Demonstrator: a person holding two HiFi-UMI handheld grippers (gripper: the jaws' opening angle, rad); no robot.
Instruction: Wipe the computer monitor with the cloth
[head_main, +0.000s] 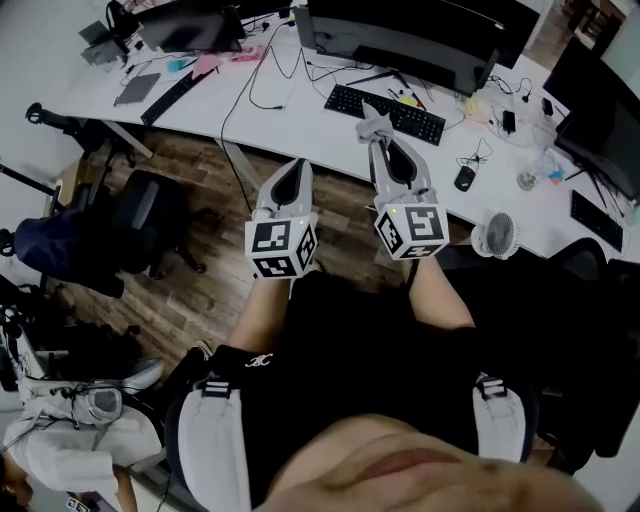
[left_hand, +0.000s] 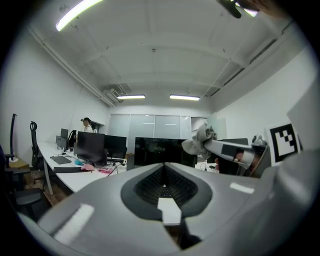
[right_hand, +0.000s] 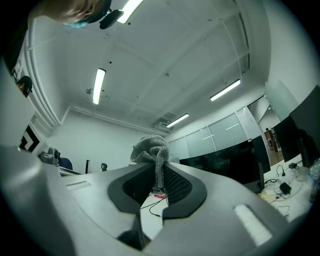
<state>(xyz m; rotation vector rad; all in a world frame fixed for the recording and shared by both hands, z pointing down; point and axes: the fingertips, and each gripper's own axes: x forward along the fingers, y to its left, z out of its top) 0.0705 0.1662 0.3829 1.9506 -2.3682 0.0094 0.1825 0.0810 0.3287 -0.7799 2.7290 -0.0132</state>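
A wide black curved monitor (head_main: 420, 40) stands at the back of the white desk (head_main: 290, 125); it also shows dark in the left gripper view as the monitor (left_hand: 160, 150) and in the right gripper view as the monitor (right_hand: 235, 167). My right gripper (head_main: 378, 135) is shut on a crumpled grey cloth (head_main: 375, 122), held in the air above the keyboard, short of the screen. The cloth (right_hand: 150, 147) bunches above the right gripper (right_hand: 159, 170). My left gripper (head_main: 296, 167) hovers lower left over the desk edge, shut and holding nothing; from the left gripper (left_hand: 164, 172) I see the cloth (left_hand: 200, 140).
A black keyboard (head_main: 385, 112) lies before the monitor, a mouse (head_main: 463, 178) and small white fan (head_main: 495, 236) to its right. More monitors (head_main: 600, 110) stand far right and far left. An office chair (head_main: 150, 215) sits on the wooden floor left. A person (left_hand: 87, 125) stands far off.
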